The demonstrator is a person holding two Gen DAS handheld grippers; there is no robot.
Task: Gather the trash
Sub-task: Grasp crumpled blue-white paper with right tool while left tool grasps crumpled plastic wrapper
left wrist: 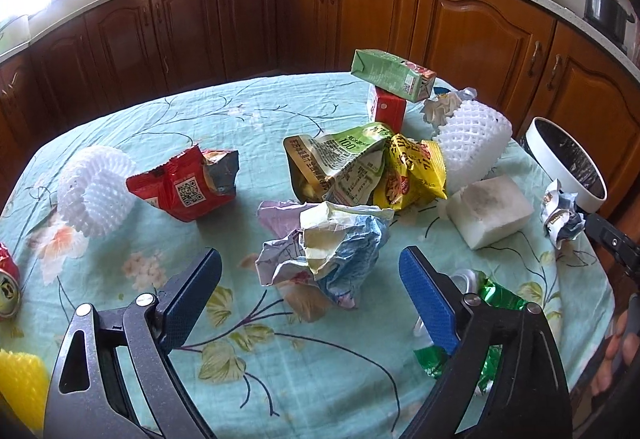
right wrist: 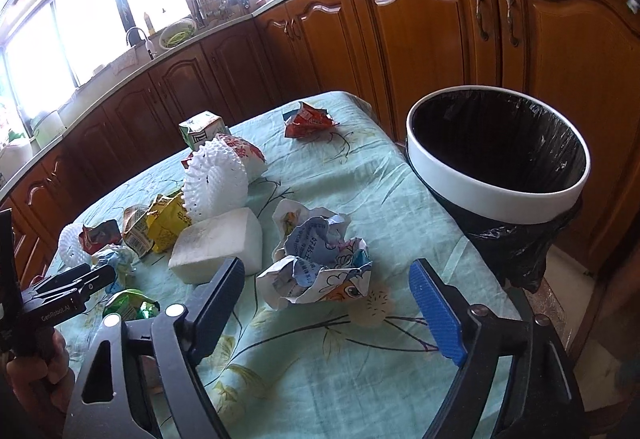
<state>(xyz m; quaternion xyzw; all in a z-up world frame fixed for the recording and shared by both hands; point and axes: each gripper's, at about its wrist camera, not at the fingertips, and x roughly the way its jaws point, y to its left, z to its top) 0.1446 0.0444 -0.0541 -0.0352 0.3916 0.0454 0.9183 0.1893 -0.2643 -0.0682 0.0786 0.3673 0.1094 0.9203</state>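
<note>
1. Left gripper (left wrist: 310, 287): jaws spread, holding nothing. A crumpled pale wrapper (left wrist: 324, 247) sits between the blue pads (left wrist: 430, 303) but is not pinched.
2. Right gripper (right wrist: 326, 297): jaws likewise released and empty, lined up on a crumpled printed paper wad (right wrist: 320, 263) just ahead of the tips.
3. Trash is spread over the floral tablecloth (left wrist: 280, 379): red snack bag (left wrist: 182, 185) to the left, white foam net (left wrist: 96, 193) further left, yellow and green packets (left wrist: 368, 167) in the middle, foam block (left wrist: 490, 209) to the right, green carton (left wrist: 392, 75) stacked on a red one at the far side.
4. Bin (right wrist: 498, 175): white rim, black liner, mouth open, standing off the table's right edge, near the right gripper.
5. Step in hand, as I read it: both grippers are going for a wad each.
6. To do it well: lower until the pads straddle the bulk of the wad, not a loose flap, then close firmly, since crumpled paper gives.
7. Keep the tips off the cloth, or it may bunch and drag neighbouring litter.
8. The right wad has the shorter carry to the bin. The left one should watch the green foil (left wrist: 500, 299) beside its right pad.
</note>
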